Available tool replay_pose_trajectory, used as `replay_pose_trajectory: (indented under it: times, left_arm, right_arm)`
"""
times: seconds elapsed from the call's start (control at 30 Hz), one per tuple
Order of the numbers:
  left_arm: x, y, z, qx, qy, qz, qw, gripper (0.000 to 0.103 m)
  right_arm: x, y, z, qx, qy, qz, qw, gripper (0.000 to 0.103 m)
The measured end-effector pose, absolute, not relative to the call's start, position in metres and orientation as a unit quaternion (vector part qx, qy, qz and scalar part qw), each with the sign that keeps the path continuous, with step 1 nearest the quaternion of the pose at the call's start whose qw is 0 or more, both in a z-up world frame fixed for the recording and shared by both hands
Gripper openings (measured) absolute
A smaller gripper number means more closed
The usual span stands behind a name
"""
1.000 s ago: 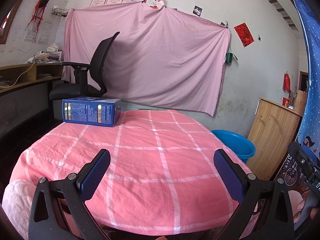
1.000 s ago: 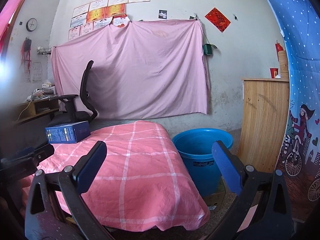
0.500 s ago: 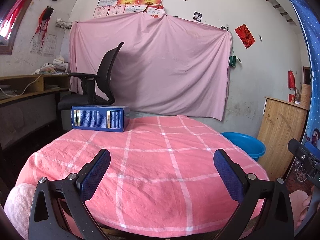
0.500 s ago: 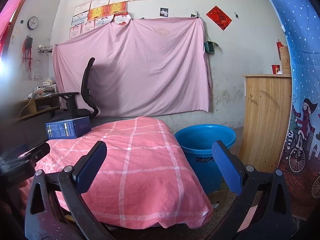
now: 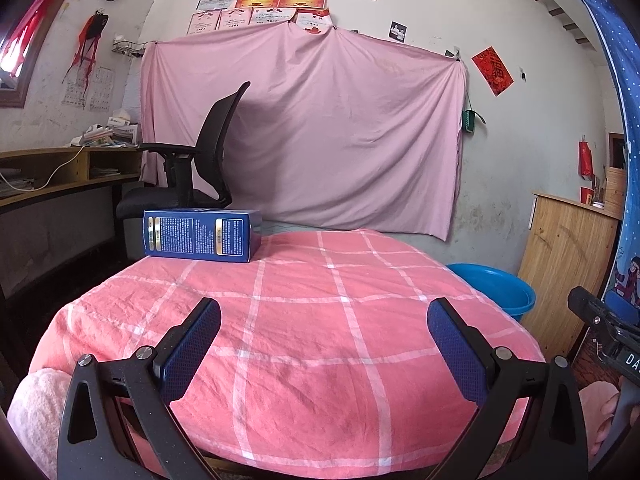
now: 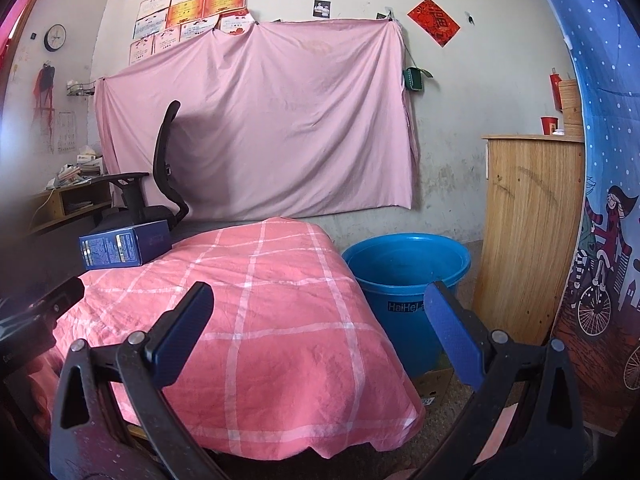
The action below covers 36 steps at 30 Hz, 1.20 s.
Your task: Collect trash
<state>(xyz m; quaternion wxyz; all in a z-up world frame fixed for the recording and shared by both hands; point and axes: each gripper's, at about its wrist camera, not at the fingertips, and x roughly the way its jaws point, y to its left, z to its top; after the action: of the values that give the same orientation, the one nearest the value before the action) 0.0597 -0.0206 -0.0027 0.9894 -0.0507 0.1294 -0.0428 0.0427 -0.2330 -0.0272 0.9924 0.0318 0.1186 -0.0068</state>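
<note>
Blue box (image 5: 202, 234) lies at the far left corner of the cloth-covered bench (image 5: 320, 320). Left claw (image 5: 324, 344) and right claw (image 6: 320, 328) both spread wide, empty (bucket (image 6: 406, 276) beside bench).

R gripper (image 6: 318, 324) agape, box (image 6: 125, 245) far-left – bucket (image 6: 406, 276) right

The blue bucket (image 6: 406, 276) is showing white lettering "HaiHeL" on its side, partly hidden behind a claw finger; the red diamond paper (image 6: 434, 22) on the wall is bearing the character "福"; print on the blue box (image 5: 200, 236) is staying too small to read.
</note>
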Motion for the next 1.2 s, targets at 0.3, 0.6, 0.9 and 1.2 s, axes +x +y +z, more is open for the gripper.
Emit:
replay_pose_trajectory:
  times: [0.3,0.6,0.9,1.2]
  left_arm:
    - [0.0605,-0.0179,-0.0041,-0.054,0.133,-0.041,0.989,0.101]
    - [0.0612,-0.0193,-0.0052,-0.047,0.132,-0.040,0.989,0.101]
    - [0.0617,-0.0206,-0.0066,-0.041,0.129,-0.035,0.990,0.101]
    - [0.0615,-0.0217,-0.0070,-0.040,0.129,-0.034,0.990,0.101]
  right_arm:
    - [0.0433,-0.2283,-0.0276,0.023,0.124,-0.002,0.992,0.103]
    - [0.0450,-0.2300,-0.0280,0.025,0.125,-0.003,0.992,0.103]
    - [0.0450,-0.2301,-0.0280,0.026,0.126,-0.004,0.992,0.103]
    - [0.0450,-0.2305,-0.0280,0.026,0.126,-0.004,0.992,0.103]
